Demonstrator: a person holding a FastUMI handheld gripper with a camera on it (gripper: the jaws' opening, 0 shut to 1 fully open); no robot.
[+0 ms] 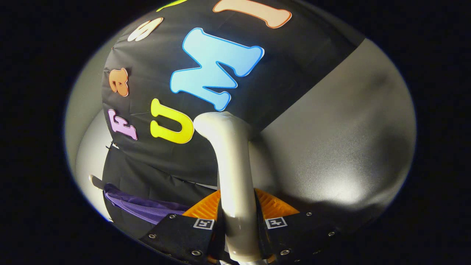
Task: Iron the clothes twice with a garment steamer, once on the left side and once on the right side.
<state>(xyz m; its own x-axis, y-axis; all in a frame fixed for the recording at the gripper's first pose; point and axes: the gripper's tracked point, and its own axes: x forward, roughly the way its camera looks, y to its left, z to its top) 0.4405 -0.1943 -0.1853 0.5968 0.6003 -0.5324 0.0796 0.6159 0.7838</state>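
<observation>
The gripper [237, 235] holds the steamer [232, 173] tight by its handle.

At the bottom middle, both fingers squeeze the smooth, hard handle, which runs up to a bent top at the centre. It looks slippery and maybe a bit heavy, so low on the handle seems the best place to hold. The steamer's head points away and is hidden. At lower left, the soft purple clothes [141, 206] hang half hidden; they look light and floppy.

Garment steamer [233, 173] sits between the two fingers [191, 232], clamped from both sides, its neck reaching ahead of them toward the cloth wall [206, 154]. Garment [143, 206] hangs left of the fingers, against the wall.
</observation>
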